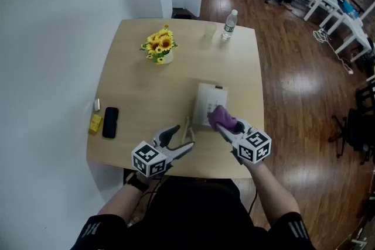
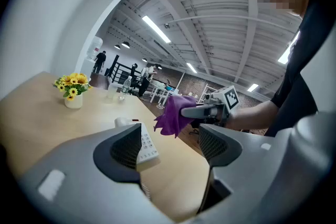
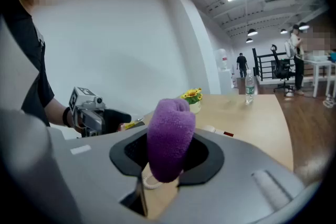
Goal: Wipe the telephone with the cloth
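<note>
Nearest the person, at the table's [image 1: 146, 91] front edge, the left gripper [image 1: 180, 139] has its jaws spread wide and holds nothing; only bare tabletop lies between them, with the telephone's keypad edge just past its left jaw. Beside it, the right gripper [image 1: 226, 128] has its jaws clamped on the purple cloth [image 1: 222, 119], which bulges out ahead of them as a rounded wad. The cloth hangs over the near right corner of the white telephone [image 1: 208, 103], which lies flat just beyond both grippers, its coiled cord trailing toward the person; whether the cloth touches it cannot be told. For a good wipe, the wad should probably be pressed down lightly and drawn in overlapping passes across the keypad, while the free left gripper steadies the telephone's side so it does not slide. Farther off stand a pot of sunflowers [image 1: 159, 47] and a water bottle [image 1: 229, 24].
</note>
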Tool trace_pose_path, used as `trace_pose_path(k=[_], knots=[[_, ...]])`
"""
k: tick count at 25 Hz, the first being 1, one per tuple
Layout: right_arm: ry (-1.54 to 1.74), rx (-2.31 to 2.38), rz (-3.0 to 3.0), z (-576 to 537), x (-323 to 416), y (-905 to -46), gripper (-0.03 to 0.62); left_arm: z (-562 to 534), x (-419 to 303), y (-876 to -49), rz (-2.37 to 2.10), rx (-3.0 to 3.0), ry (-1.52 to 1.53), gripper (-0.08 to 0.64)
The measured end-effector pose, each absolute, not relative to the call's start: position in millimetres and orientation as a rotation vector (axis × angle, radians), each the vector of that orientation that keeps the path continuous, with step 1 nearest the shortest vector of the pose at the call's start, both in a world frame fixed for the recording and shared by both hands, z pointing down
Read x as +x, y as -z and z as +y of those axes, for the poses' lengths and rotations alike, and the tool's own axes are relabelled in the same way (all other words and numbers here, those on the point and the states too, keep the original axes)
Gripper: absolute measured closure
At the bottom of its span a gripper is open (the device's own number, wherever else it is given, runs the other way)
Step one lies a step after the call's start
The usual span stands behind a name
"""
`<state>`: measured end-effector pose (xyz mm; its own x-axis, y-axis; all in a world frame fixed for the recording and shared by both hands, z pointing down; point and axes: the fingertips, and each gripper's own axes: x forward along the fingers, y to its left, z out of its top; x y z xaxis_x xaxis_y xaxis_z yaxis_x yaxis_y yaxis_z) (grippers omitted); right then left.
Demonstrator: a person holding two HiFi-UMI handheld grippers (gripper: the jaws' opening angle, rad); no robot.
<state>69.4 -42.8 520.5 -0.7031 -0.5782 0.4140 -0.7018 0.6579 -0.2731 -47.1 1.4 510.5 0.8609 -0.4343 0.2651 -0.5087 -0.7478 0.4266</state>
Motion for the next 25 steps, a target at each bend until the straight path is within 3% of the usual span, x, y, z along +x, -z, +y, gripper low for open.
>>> trace_pose_path(k=[14,25], knots=[[-0.199,0.763,-2.165,-246.3,0.9,-615.8,0.463,-31.2,-85.4,-536.7,-0.765,2.487,-0.263,0.222],[-0.164,0.572,-2.075,-199.7,-9.4,-676.2,0.465,-55.0,-90.2,-538.8,-0.784,2.472,-0.279,0.222]])
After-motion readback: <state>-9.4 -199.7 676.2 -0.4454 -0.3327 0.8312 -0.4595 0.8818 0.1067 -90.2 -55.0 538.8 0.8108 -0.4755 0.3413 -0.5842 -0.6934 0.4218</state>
